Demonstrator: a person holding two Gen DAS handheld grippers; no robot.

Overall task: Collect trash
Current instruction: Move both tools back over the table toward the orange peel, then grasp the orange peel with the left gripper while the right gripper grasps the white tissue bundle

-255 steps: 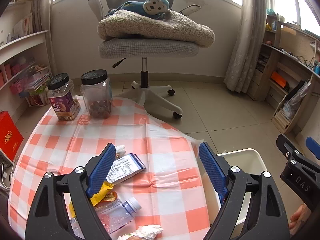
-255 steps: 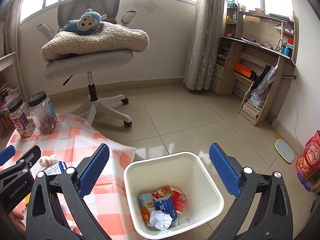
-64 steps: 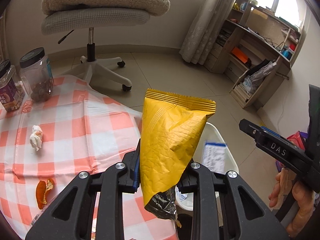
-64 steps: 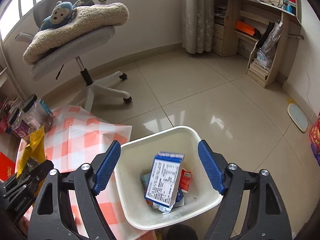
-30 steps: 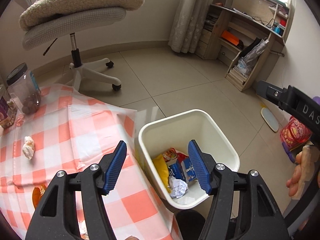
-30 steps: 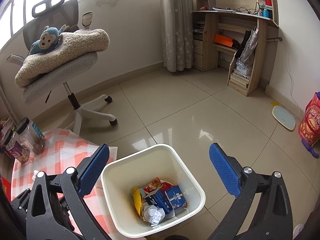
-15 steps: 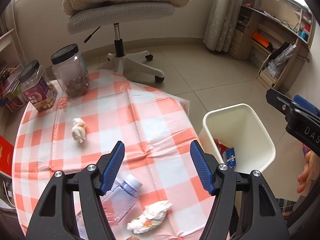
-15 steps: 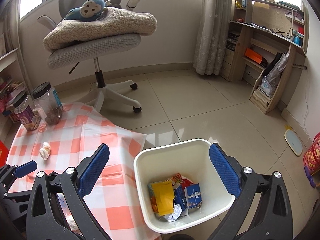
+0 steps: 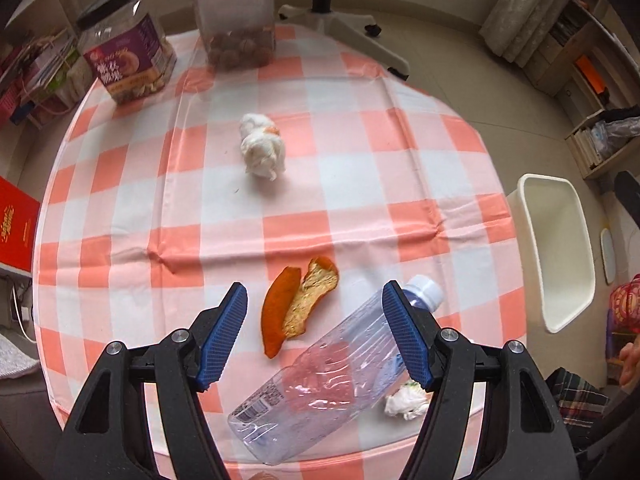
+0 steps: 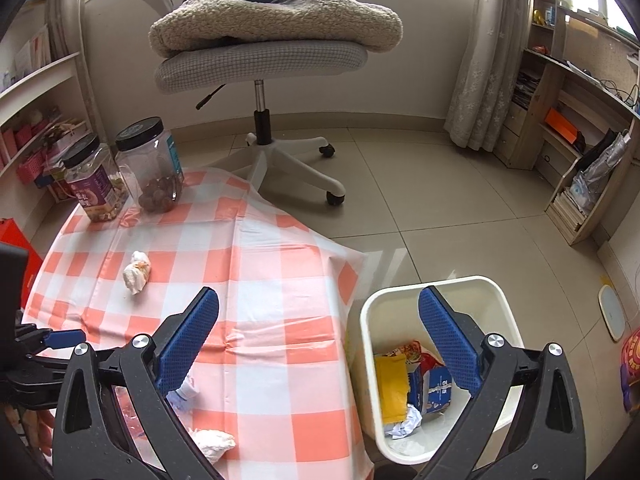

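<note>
My left gripper [image 9: 314, 326] is open and empty above the near part of the checked table [image 9: 360, 208]. Between and below its jaws lie an orange peel [image 9: 298, 306] and a clear plastic bottle [image 9: 332, 380] on its side. A small crumpled tissue [image 9: 406, 400] lies by the bottle, and a larger tissue ball [image 9: 262, 152] sits mid-table. My right gripper [image 10: 318, 344] is open and empty, spanning the table edge and the white trash bin [image 10: 496, 296], which holds a yellow bag [image 10: 392, 384] and cartons. The tissue ball [image 10: 137, 272] and the near tissue [image 10: 212, 444] show there too.
Two jars [image 9: 128, 64] [image 9: 234, 20] stand at the table's far edge; they also show in the right wrist view [image 10: 94, 178] [image 10: 154, 164]. An office chair [image 10: 260, 60] with a blanket stands behind. A red box [image 9: 16, 226] sits left of the table. The bin [image 9: 556, 248] stands right of the table.
My left gripper has swung back from the bin and dropped low over the table, now hovering at the peel and bottle. My right gripper shifted left, still open.
</note>
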